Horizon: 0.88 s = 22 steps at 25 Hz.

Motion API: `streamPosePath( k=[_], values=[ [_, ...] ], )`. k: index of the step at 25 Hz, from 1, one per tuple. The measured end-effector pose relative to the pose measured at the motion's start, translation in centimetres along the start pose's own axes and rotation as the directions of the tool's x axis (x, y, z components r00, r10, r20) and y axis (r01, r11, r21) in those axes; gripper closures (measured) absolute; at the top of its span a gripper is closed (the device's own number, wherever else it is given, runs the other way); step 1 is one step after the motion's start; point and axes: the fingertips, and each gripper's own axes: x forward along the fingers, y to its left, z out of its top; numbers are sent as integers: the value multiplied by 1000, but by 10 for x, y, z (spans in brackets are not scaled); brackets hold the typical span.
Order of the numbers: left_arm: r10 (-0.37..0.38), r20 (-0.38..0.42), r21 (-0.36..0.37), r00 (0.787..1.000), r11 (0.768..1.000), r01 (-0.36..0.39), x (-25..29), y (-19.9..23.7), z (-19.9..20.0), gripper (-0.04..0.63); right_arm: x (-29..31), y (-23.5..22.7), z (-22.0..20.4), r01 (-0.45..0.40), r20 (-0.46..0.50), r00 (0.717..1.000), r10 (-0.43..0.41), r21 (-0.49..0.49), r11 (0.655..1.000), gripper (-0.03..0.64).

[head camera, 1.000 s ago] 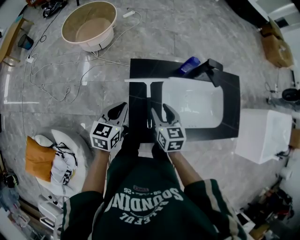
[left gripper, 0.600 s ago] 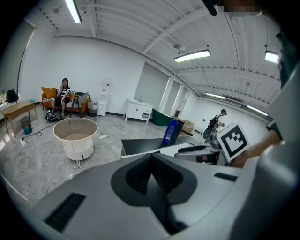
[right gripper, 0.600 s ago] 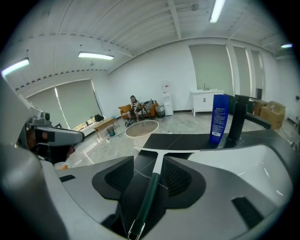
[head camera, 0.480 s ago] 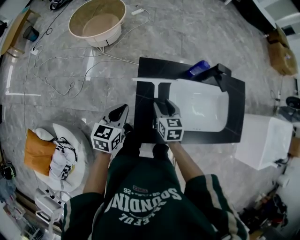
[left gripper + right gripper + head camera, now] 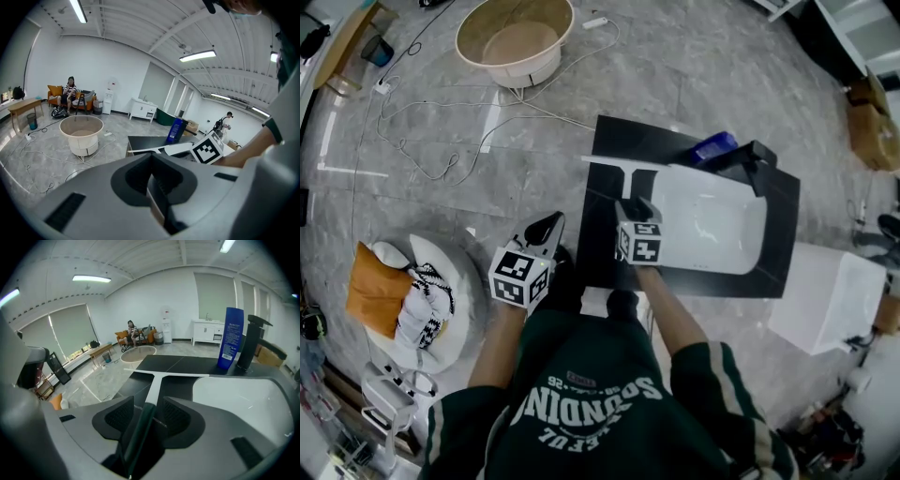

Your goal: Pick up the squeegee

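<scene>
The squeegee (image 5: 622, 167) lies on the black counter (image 5: 606, 141), its white blade across the far side and its handle pointing back toward me. In the right gripper view the white blade (image 5: 164, 374) and the dark green handle (image 5: 138, 430) run straight between the jaws. My right gripper (image 5: 635, 204) (image 5: 147, 404) stands open over the handle, with a gap on each side of it. My left gripper (image 5: 551, 223) (image 5: 152, 180) hangs shut and empty off the counter's left edge.
A white sink basin (image 5: 712, 220) fills the counter's right part, with a blue bottle (image 5: 712, 147) and a black faucet (image 5: 752, 155) behind it. On the floor are a beige tub (image 5: 514, 39), loose cables (image 5: 422, 131), a white box (image 5: 825, 300) and a basket (image 5: 380, 295).
My right gripper has moved forward along the squeegee handle toward the blade, and its jaws have narrowed around it. The left gripper has stayed beside the counter.
</scene>
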Motion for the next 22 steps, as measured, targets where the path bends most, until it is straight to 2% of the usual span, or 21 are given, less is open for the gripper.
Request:
streamPosePath(
  k=[7,17,22],
  values=[
    [19,-9,-23,1000,1000,-20,-8,5,-9,594,17,-1,-8,41,-125,991,-39,12,999,439],
    [41,-14,-36,999,998,-41,-22,9,-17,594,29,-11,2,124,-191,976,-108,75,989,442],
    [44,-14,-34,999,998,-45,-26,12,-17,594,28,6,-8,99,-263,963,-64,120,988,488]
  ],
)
